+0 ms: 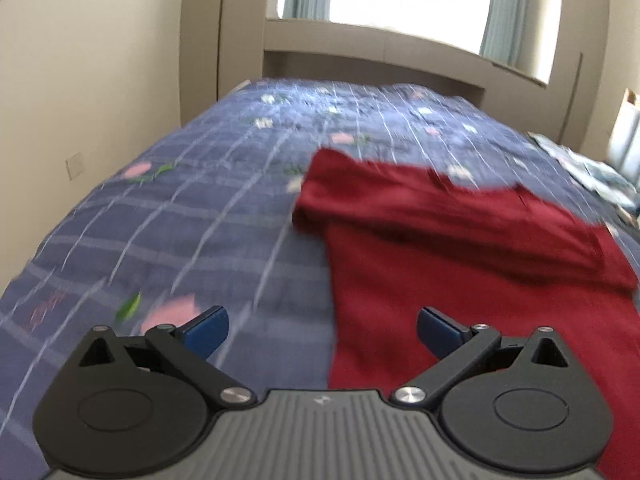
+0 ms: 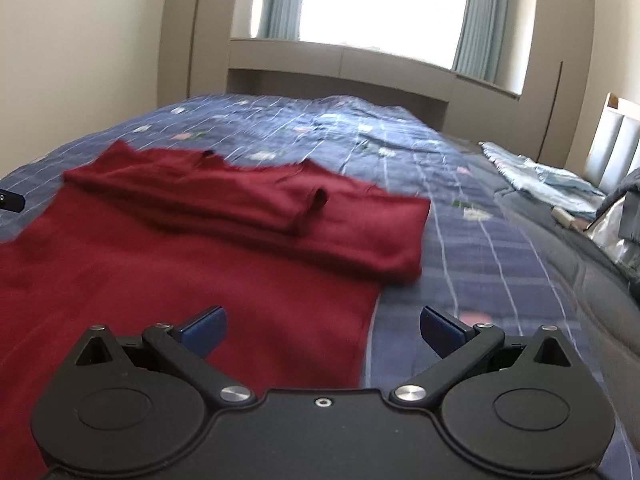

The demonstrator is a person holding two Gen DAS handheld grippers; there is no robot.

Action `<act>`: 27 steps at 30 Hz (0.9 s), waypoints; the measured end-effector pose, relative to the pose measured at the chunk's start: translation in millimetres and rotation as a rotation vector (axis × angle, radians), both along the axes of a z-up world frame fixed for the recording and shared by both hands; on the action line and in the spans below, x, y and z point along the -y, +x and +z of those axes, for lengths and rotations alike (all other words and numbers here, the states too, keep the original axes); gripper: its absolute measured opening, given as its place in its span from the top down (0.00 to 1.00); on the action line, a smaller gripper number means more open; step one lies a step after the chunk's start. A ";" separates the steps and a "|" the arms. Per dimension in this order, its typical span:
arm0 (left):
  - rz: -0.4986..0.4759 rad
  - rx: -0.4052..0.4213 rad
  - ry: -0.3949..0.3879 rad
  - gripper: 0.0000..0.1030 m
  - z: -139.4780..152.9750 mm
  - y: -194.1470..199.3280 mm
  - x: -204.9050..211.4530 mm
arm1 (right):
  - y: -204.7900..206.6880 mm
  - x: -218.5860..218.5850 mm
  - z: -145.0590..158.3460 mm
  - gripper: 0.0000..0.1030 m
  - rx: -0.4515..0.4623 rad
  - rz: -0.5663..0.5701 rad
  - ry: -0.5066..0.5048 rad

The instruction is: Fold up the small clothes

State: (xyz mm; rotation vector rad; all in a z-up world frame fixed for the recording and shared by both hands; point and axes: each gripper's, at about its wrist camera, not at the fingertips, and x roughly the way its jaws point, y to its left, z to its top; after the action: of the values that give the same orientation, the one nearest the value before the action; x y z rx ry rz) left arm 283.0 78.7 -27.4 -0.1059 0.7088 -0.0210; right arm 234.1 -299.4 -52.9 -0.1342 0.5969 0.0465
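Now both grippers hang with fingers spread wide over a red garment on a blue checked bedspread.

Leftmost, the left gripper (image 1: 322, 330) holds nothing; its left blue pad sits over the bedspread (image 1: 168, 208) and its right pad over the left edge of the red garment (image 1: 460, 264). That garment lies flat on the bed, its far part folded across itself into a thick band, with one sleeve end lying on top, seen in the right wrist view. Further right, the right gripper (image 2: 323, 330) is likewise empty and wide apart, straddling the garment's right edge: left pad over red cloth, right pad over bedspread. Beyond, near the bed's right side, lies a pale blue patterned cloth (image 2: 540, 178). Both views are motion-blurred.
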 end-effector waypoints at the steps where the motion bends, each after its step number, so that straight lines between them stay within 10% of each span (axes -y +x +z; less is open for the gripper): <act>1: -0.007 -0.008 0.002 0.01 -0.3 -9.6 0.7 | -11.6 -0.4 -0.2 0.01 -0.009 0.005 0.001; 12: -0.089 -0.102 0.084 0.01 -17.3 -110.4 9.4 | -114.6 -11.5 6.7 0.01 -0.023 0.108 -0.014; 27: -0.231 -0.026 0.129 0.00 -2.2 -186.0 27.2 | -191.6 -64.9 0.6 0.01 -0.003 0.391 -0.230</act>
State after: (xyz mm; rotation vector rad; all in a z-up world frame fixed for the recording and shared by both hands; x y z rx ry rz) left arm 97.0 51.5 -29.7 0.1002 0.7435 -0.1948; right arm 42.4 -234.6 -52.2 -0.4731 0.5705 0.3569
